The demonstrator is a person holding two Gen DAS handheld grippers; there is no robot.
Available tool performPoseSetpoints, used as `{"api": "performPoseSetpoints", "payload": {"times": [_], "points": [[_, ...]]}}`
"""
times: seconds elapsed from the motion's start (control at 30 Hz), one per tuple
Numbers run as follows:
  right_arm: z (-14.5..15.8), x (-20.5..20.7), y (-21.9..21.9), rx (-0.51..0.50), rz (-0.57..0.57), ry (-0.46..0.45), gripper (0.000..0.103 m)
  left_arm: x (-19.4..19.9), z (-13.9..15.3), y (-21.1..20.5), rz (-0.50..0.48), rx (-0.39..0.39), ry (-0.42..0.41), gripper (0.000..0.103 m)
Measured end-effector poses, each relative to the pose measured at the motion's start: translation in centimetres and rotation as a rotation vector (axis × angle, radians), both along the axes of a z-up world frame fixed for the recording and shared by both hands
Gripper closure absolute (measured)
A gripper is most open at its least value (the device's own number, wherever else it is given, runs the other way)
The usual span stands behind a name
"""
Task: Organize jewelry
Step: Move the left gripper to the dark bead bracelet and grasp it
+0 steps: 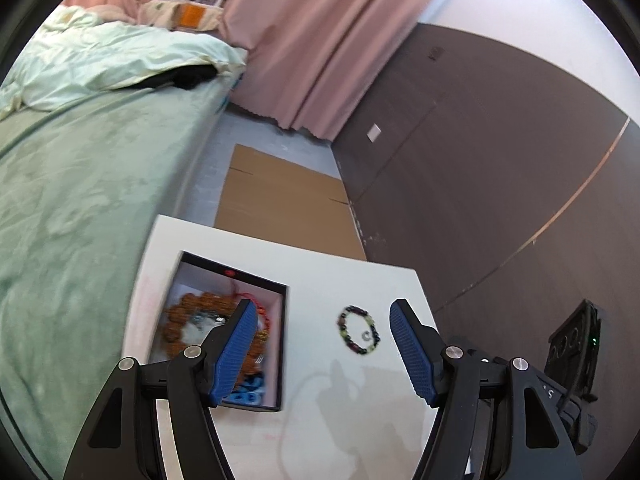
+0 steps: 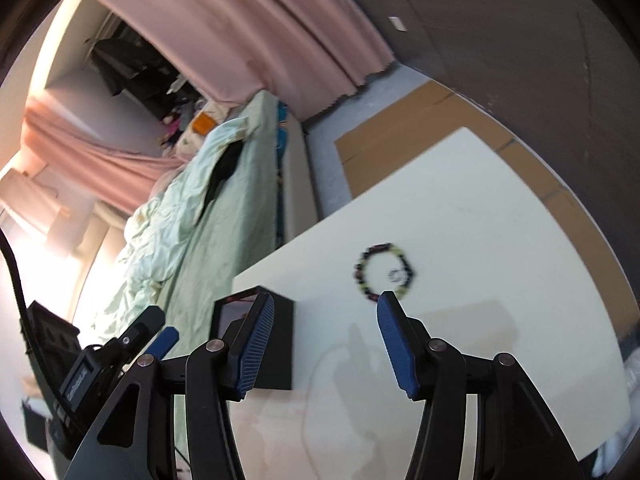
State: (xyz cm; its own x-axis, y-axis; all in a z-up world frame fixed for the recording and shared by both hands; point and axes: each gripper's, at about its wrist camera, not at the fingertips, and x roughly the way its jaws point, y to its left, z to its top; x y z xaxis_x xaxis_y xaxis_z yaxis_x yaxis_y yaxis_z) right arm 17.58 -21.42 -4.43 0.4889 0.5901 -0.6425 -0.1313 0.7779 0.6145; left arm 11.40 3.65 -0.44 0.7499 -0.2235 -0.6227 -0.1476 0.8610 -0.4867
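Green-covered bed [image 1: 80, 184] filling the left half of the left wrist view, pale crumpled duvet [image 1: 112, 56] at its upper left; pink curtain [image 1: 320, 40] across the top centre, dark wall [image 1: 500, 184] on the right

Flat cardboard sheet [image 1: 280, 204] on the floor at mid-frame, just above the white worktop [image 1: 340, 280], which takes up the lower centre of both views

Open black-rimmed box [image 1: 234, 276] at the lower left of the worktop, holding a brown beaded strand [image 1: 184, 320], a red cord [image 1: 262, 312] and blue pieces [image 1: 250, 392] toward its lower end; left finger of the tool overlapping it in the picture

Left tool [image 1: 322, 350] at the bottom of its own view, blue pads spread wide, nothing between them but bare worktop

Right tool [image 2: 324, 344] at the bottom of the right wrist view, likewise spread and gripping nothing

Multicoloured bead bracelet [image 1: 359, 330] flat on the worktop to the right of the box and well apart from it, above the gap of the left tool; in the right wrist view [image 2: 384, 271] just above the right pad's tip, blurred

Small silver ring [image 1: 366, 335] lying inside the bracelet's loop
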Motion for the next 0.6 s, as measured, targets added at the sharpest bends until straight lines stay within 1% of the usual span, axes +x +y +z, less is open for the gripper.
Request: {"api": "performPoseSetpoints", "payload": {"times": [0.17,0.3,0.37,0.5,0.6], "points": [[-0.8,0.7,-1.4,-0.031,-0.041,0.045,0.048,1.7,-0.6,-2.3,-0.034,0.010,0.022,0.035],[-1.4,1.4,-2.8,-0.029,-0.069,0.078,0.048,2.9,-1.2,-4.1,-0.063,0.036,0.043,0.041],[-1.6,1.7,-3.5,-0.035,-0.090,0.091,0.048,3.5,-1.7,-4.8,-0.059,0.057,0.061,0.043],[-2.2,2.5,-4.8,-0.017,-0.130,0.122,0.048,4.9,-2.7,-6.0,-0.062,0.081,0.101,0.051],[-2.5,3.0,-5.5,-0.003,-0.152,0.131,0.048,5.9,-3.4,-6.9,-0.067,0.109,0.127,0.054]]}}
